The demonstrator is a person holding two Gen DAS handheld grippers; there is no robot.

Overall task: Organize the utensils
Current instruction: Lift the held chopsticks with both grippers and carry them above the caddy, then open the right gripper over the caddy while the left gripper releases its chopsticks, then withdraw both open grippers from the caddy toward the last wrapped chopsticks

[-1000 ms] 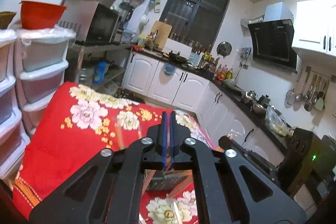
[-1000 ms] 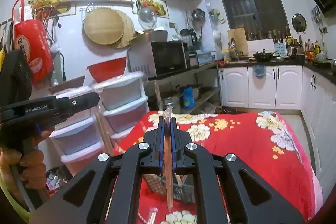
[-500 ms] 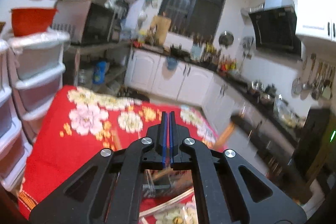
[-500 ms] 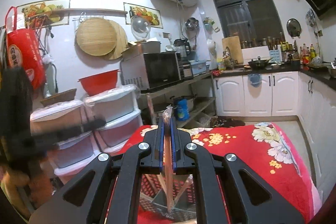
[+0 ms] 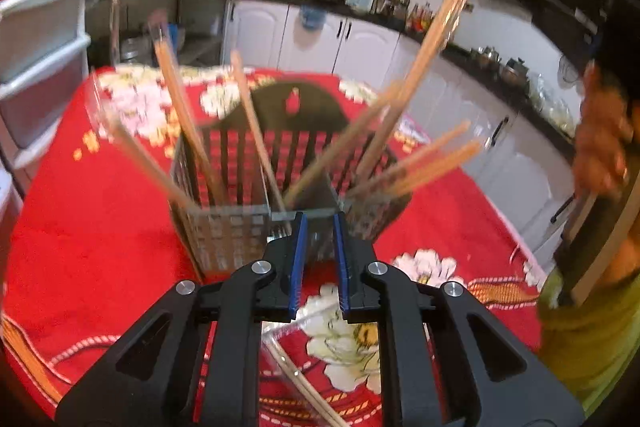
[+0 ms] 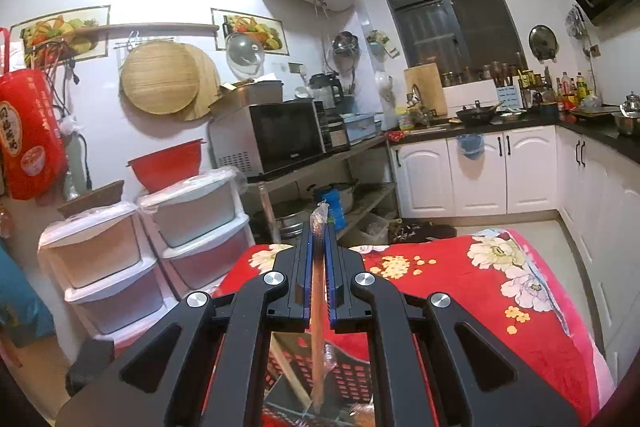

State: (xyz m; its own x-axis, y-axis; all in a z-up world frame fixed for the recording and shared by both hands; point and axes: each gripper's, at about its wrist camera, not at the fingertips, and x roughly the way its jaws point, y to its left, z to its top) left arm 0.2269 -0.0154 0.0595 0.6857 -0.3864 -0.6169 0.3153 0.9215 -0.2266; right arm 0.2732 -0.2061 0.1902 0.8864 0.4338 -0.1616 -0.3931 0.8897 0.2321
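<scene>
In the left wrist view a dark slatted utensil basket [image 5: 248, 227] stands on the red flowered cloth [image 5: 92, 223], with several wrapped chopstick pairs [image 5: 184, 115] leaning out of its compartments. My left gripper [image 5: 319, 227] is slightly open and empty, just in front of the basket's near rim. A wrapped pair [image 5: 304, 387] lies on the cloth below it. My right gripper [image 6: 319, 239] is shut on a wrapped chopstick pair [image 6: 318, 331] held upright, its lower end over the basket [image 6: 348, 379]. That pair [image 5: 436, 27] also shows in the left wrist view, high at the right.
White plastic drawer units [image 6: 152, 251] stand left of the table. A microwave [image 6: 276, 139] sits on a shelf behind. White cabinets [image 6: 480, 175] and a dark counter run along the far wall. The person's hand [image 5: 600, 143] is at the right.
My left gripper has dropped and tilted down toward the basket and its jaws have parted. My right gripper has stayed shut on its chopstick pair and shifted little.
</scene>
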